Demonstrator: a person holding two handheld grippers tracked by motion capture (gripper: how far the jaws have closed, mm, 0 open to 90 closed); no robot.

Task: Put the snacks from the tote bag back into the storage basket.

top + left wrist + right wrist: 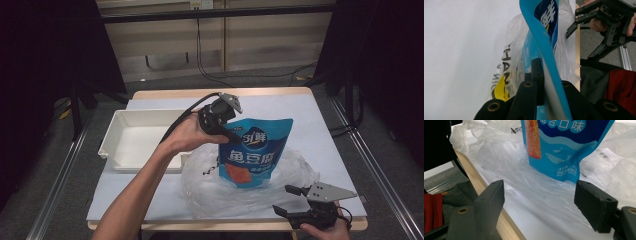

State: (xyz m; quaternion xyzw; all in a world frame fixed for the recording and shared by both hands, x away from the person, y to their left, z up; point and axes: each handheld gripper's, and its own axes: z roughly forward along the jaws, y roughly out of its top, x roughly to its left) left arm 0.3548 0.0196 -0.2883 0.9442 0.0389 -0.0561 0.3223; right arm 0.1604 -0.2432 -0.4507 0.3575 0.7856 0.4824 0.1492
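Left gripper (231, 134) jaws clamped on top edge of blue snack pouch (254, 152), holding it upright over clear plastic bag (210, 187) on counter (310, 125). Right gripper (290, 200) near counter's front edge, jaws wide apart, gripping nothing. White tray (131, 137) left of pouch.

I see the table (325, 145) evenly lit from above, while the room around it is dark. In the left gripper view the white surface is overexposed, and my near jaws look soft.
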